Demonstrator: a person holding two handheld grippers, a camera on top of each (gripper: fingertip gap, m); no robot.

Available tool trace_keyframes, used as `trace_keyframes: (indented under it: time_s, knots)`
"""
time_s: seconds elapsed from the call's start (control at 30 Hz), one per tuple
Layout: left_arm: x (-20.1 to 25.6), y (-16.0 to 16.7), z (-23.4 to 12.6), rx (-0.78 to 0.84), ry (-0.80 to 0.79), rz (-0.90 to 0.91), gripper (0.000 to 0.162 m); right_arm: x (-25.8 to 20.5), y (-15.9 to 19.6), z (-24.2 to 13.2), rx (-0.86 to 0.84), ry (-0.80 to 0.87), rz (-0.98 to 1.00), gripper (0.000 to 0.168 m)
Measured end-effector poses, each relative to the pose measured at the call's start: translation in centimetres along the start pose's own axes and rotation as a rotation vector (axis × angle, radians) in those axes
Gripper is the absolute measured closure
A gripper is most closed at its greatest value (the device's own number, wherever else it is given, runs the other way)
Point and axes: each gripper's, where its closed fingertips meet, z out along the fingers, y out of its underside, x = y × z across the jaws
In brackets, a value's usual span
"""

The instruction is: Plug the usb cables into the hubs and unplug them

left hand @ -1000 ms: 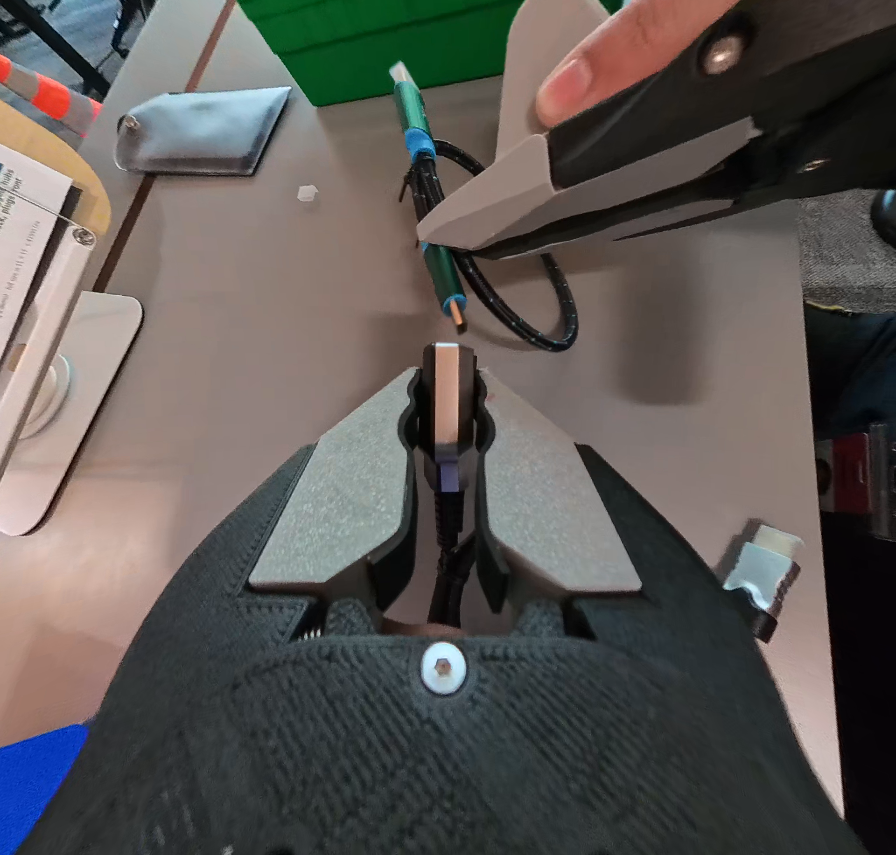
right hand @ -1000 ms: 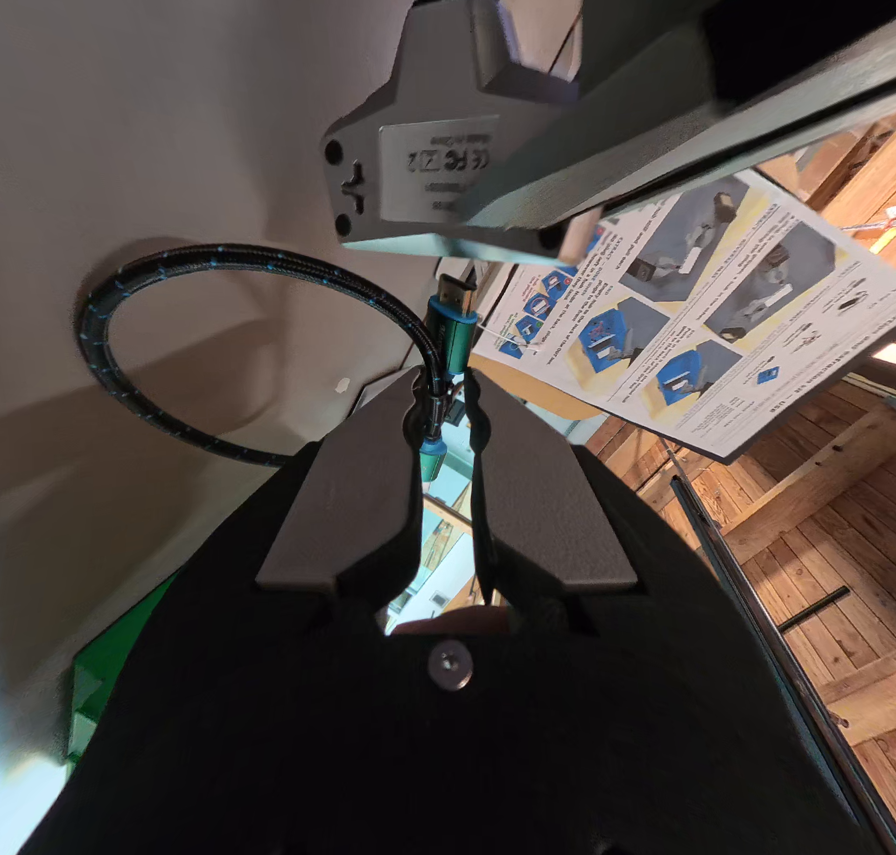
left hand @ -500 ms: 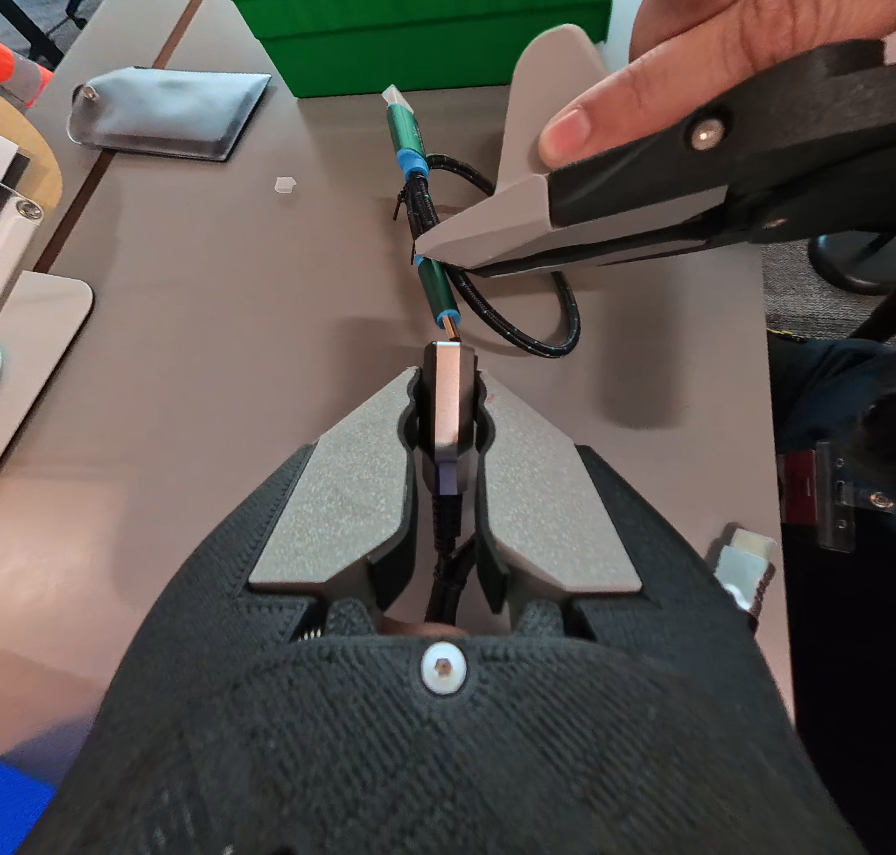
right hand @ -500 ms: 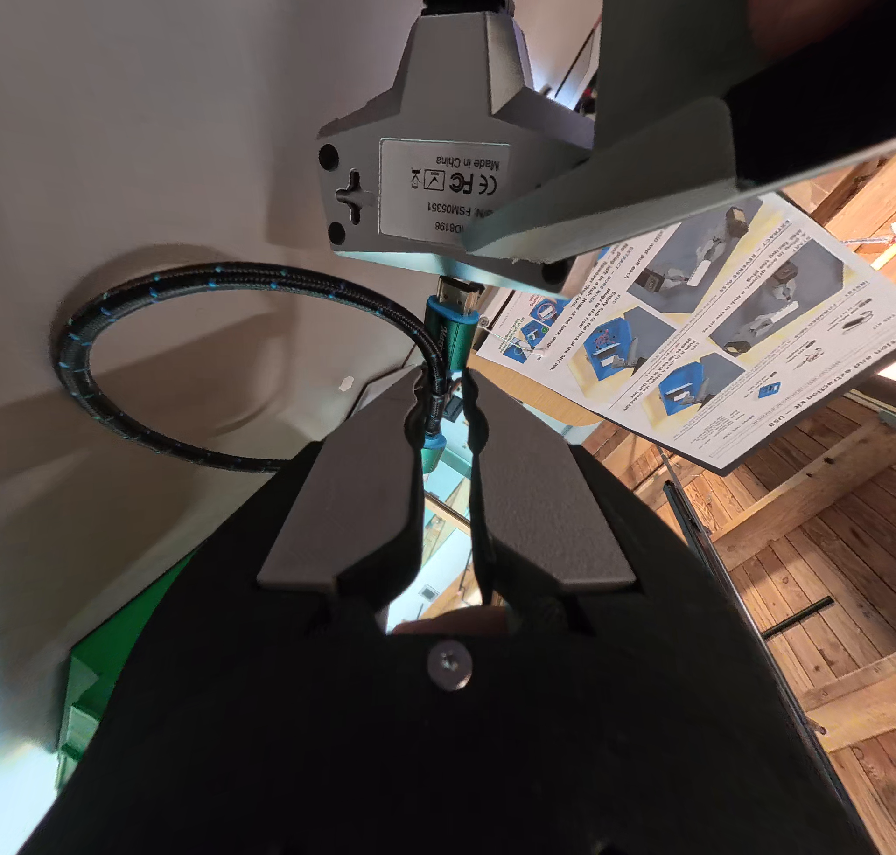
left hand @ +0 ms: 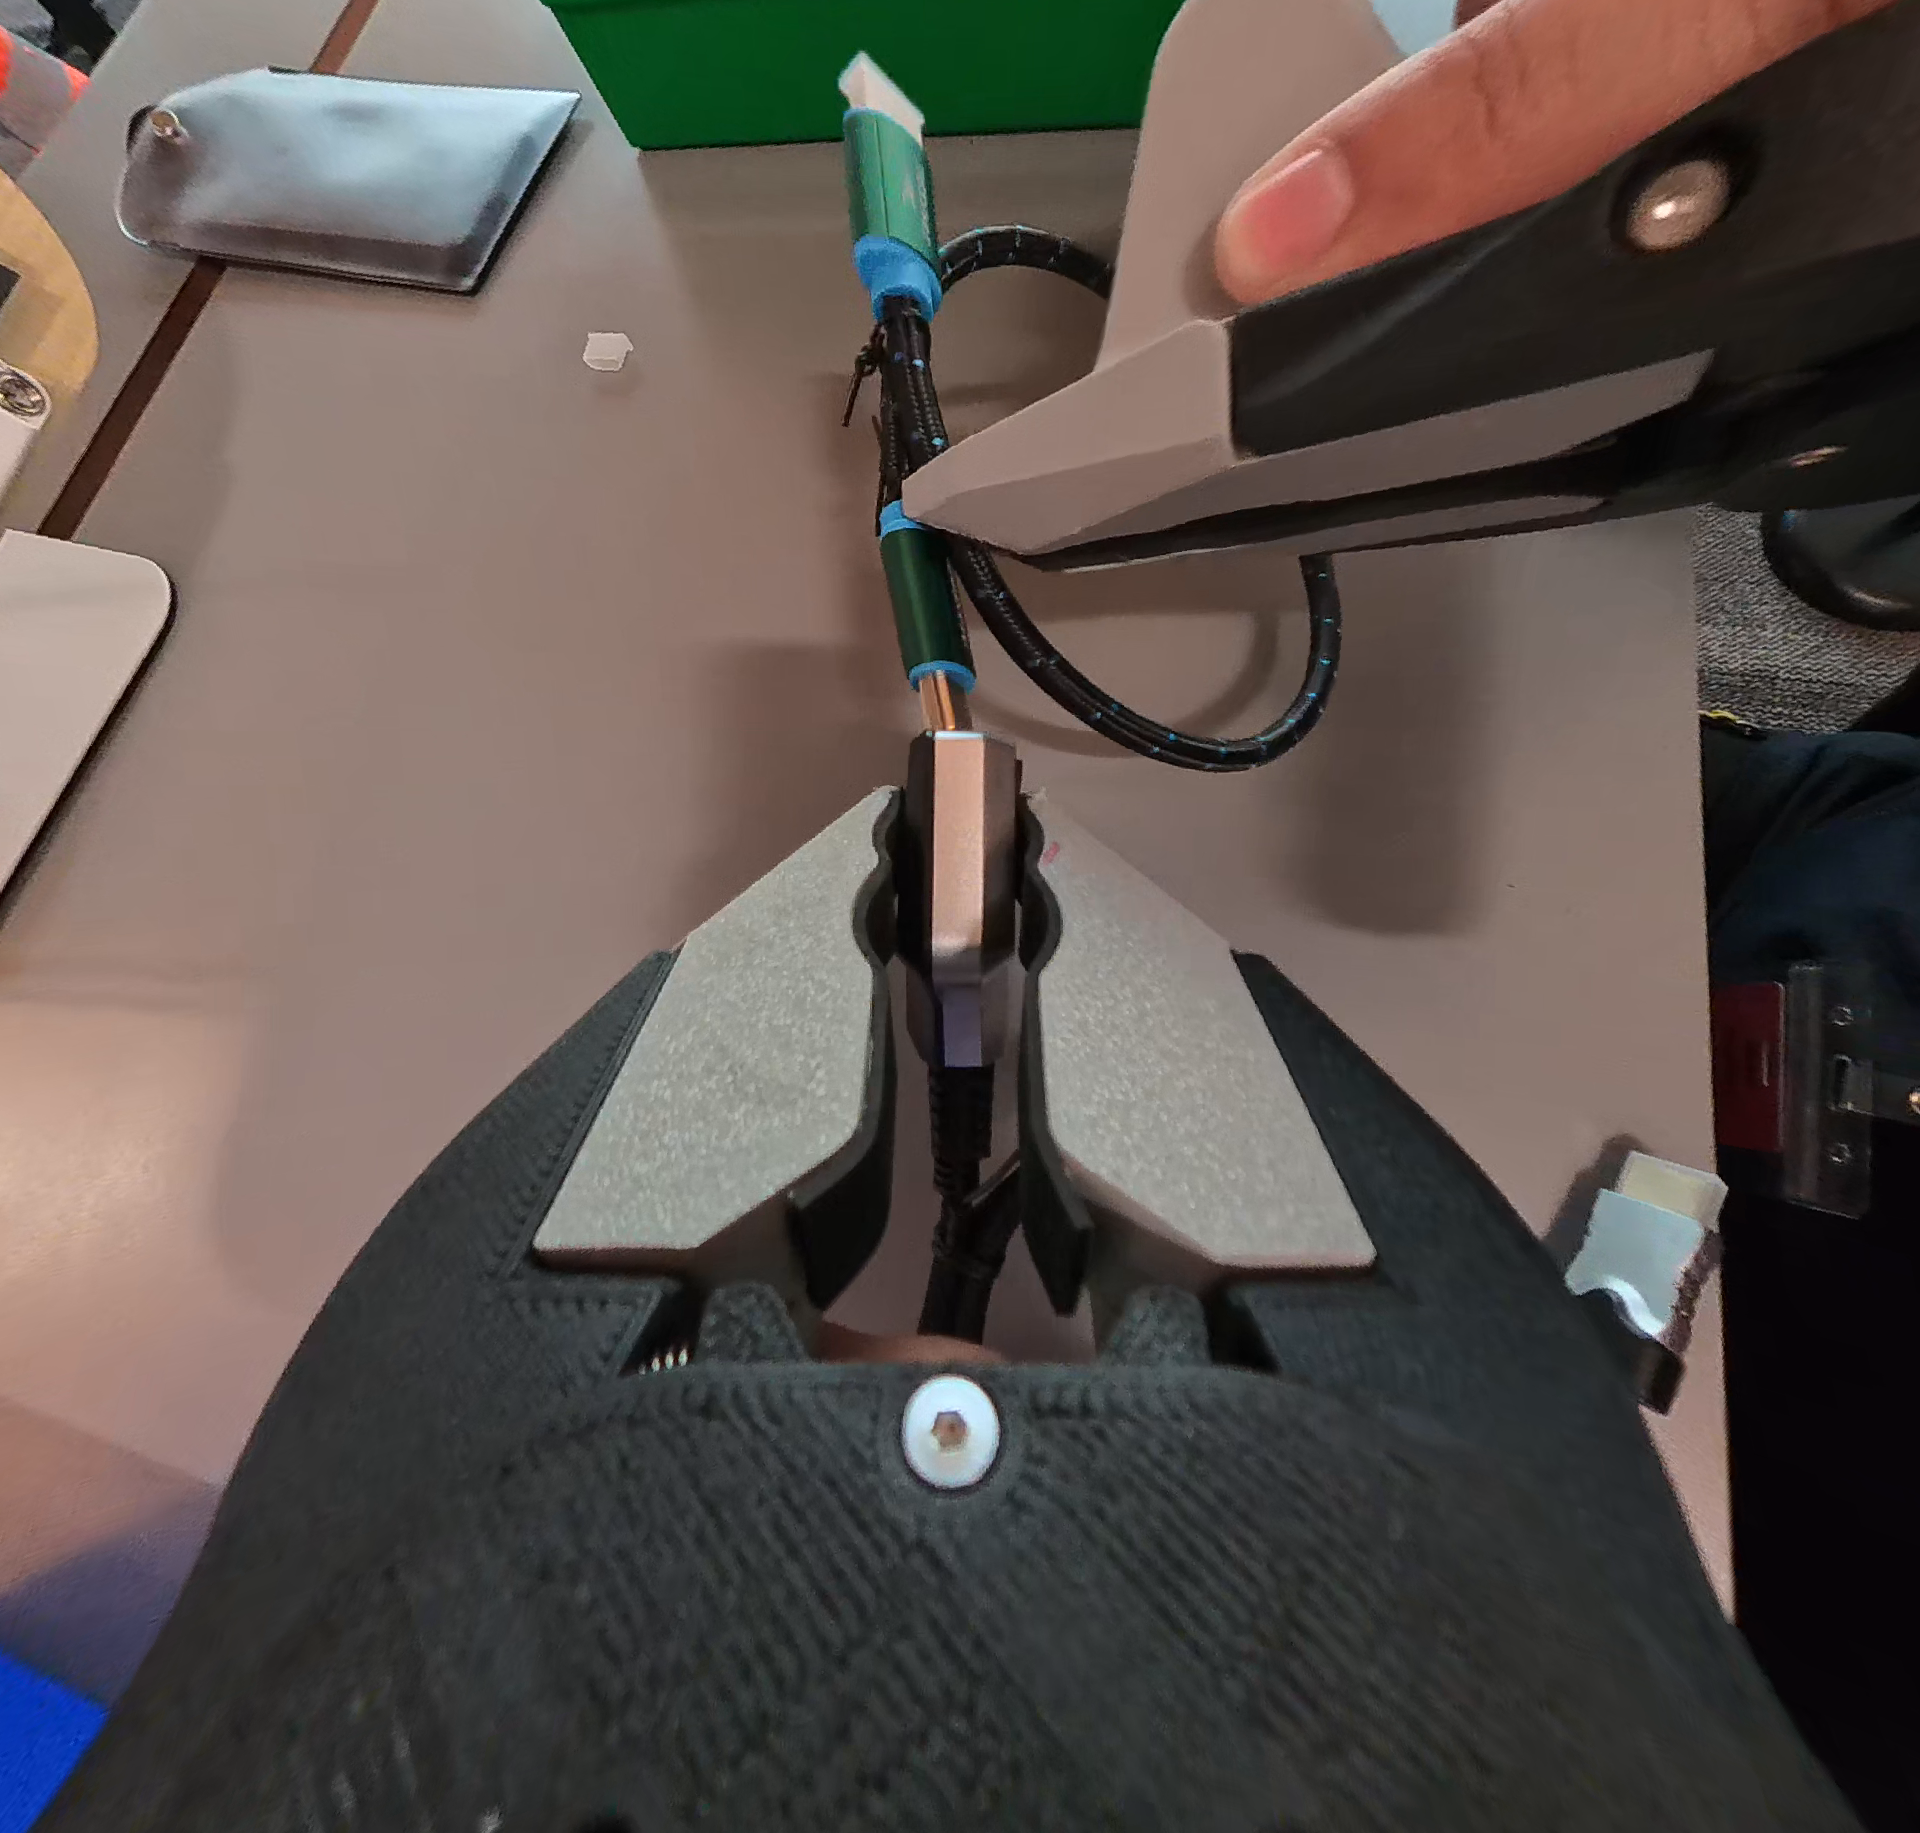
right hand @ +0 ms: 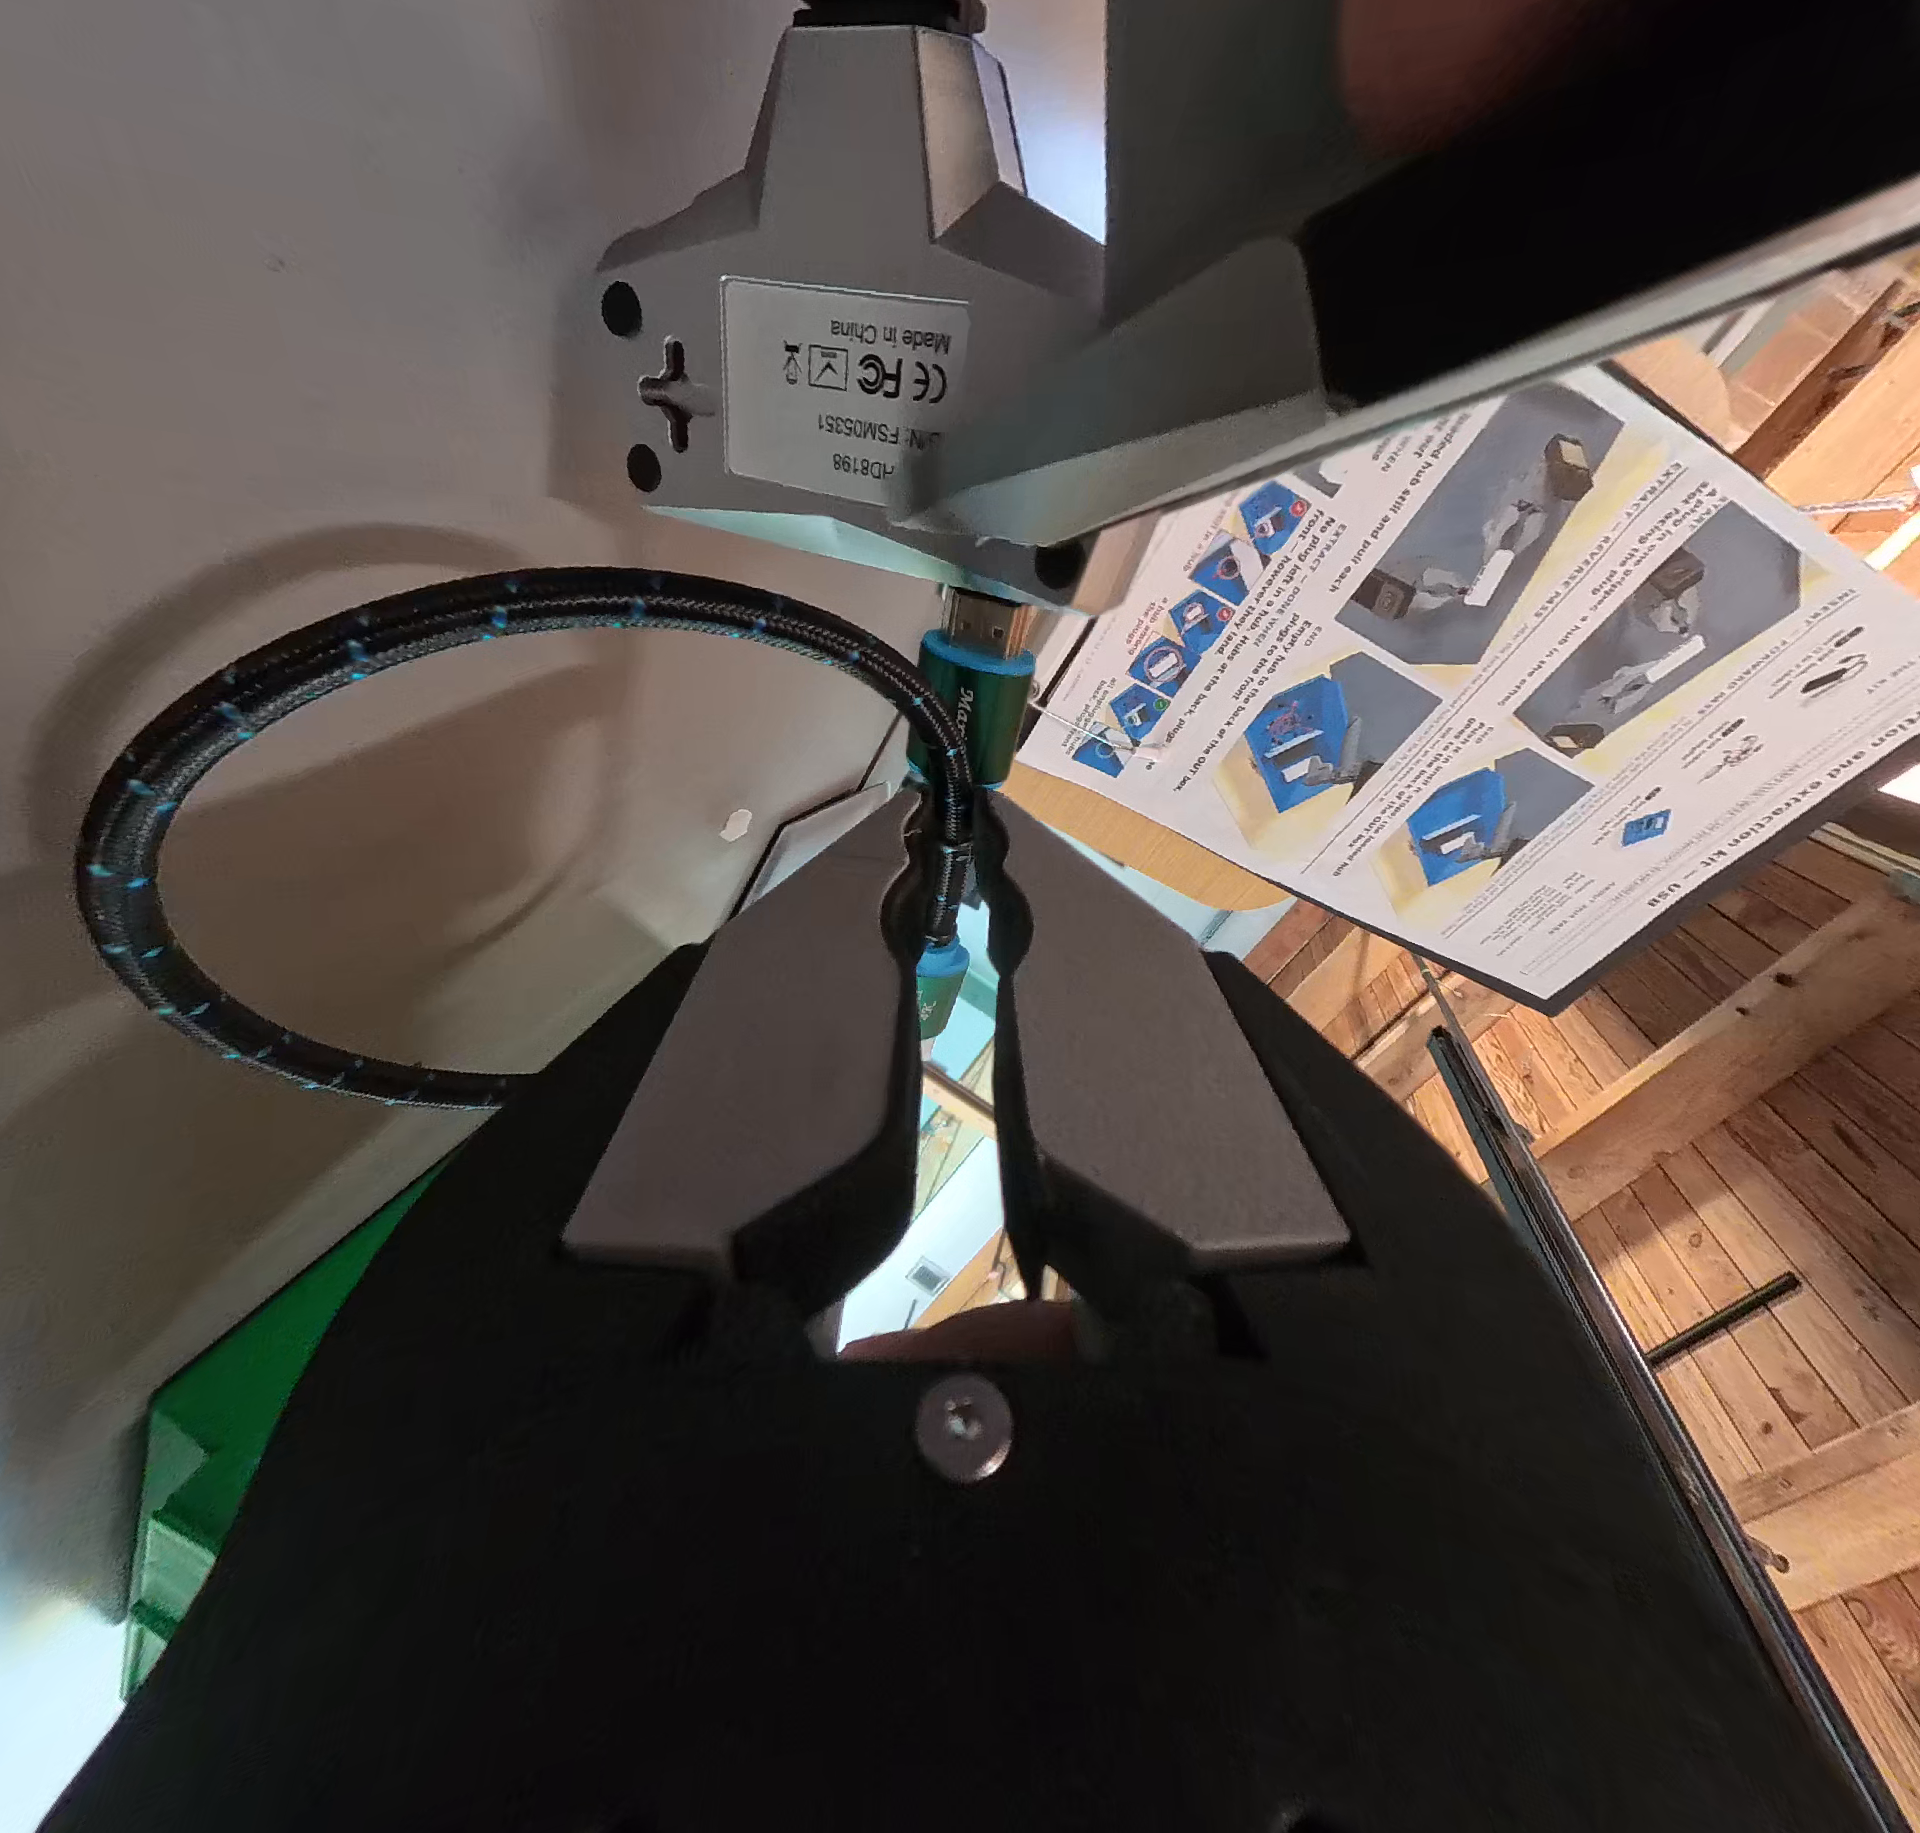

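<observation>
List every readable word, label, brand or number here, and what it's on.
Wording not copied; these bear it:
Printed lines and marks: white label on the grey adapter.
Printed word: green plug of the braided cable.
Dense print with pictures: instruction sheet.
Left wrist view: nothing legible.

Two hand-held grippers (left hand: 961, 827) (right hand: 961, 827), one braided cable (left hand: 1226, 723), one grey adapter (left hand: 966, 848), one green bin (left hand: 935, 17), one grey pouch (left hand: 343, 188).

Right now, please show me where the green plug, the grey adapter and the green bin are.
green plug (left hand: 928, 604), left wrist view, on its green metal shell.
grey adapter (left hand: 961, 848), left wrist view, on its narrow top face.
green bin (left hand: 935, 17), left wrist view, on its front wall.
</observation>
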Motion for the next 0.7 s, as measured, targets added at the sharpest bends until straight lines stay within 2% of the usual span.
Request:
trace_keyframes:
  time_s: [0.27, 0.5, 0.7]
  knots:
    - [-0.1, 0.3, 0.2, -0.014, 0.024, -0.076, 0.144, 0.1, -0.2, -0.3, -0.012, 0.025, -0.029, 0.165]
    - [1.2, -0.1, -0.1, 0.029, 0.191, -0.239, 0.145, -0.5, -0.3, 0.1, -0.05, 0.01, -0.094, 0.165]
    - [0.9, 0.1, -0.2, 0.051, 0.234, -0.293, 0.145, -1.0, -1.2, -0.4, -0.022, -0.016, -0.096, 0.165]
